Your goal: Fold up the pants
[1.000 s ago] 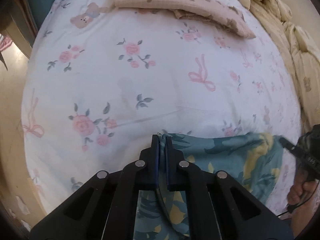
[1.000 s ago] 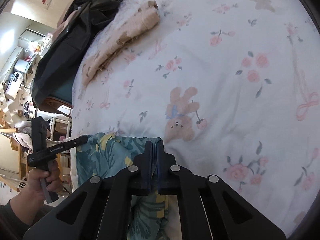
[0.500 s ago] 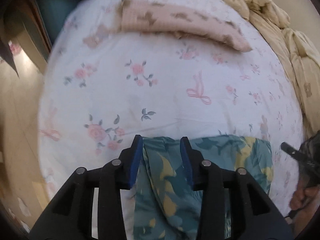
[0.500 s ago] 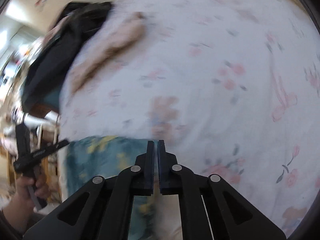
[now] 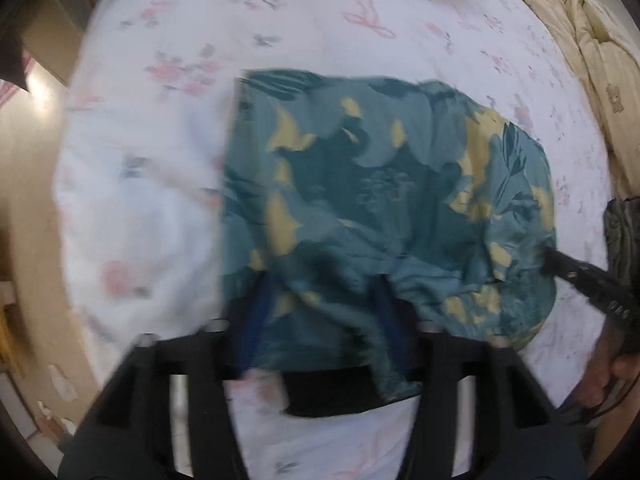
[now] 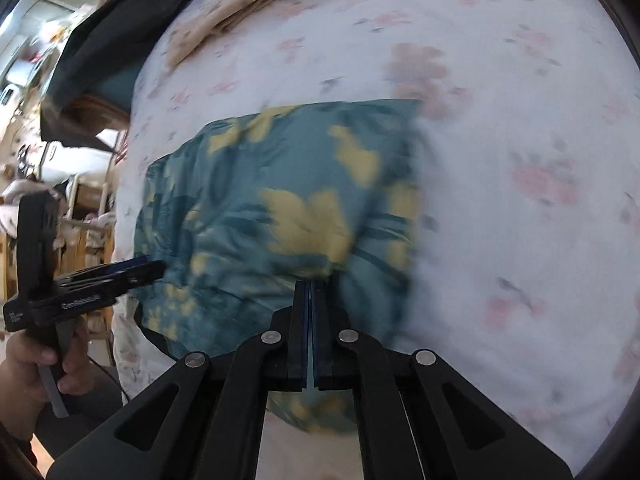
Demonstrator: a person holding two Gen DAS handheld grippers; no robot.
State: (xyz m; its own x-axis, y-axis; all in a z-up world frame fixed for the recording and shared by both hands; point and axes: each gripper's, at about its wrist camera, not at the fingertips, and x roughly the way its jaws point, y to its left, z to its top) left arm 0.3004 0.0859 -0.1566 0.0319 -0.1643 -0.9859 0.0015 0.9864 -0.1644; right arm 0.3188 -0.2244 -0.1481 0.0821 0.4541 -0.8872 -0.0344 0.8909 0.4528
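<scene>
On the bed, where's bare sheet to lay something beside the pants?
Bare sheet lies left of the pants, and between them and the beige cloth. The right side is tighter: right tool, then the quilt.

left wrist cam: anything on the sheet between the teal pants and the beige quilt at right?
Nothing: in the left wrist view only bare floral sheet separates the pants from the beige quilt.
</scene>
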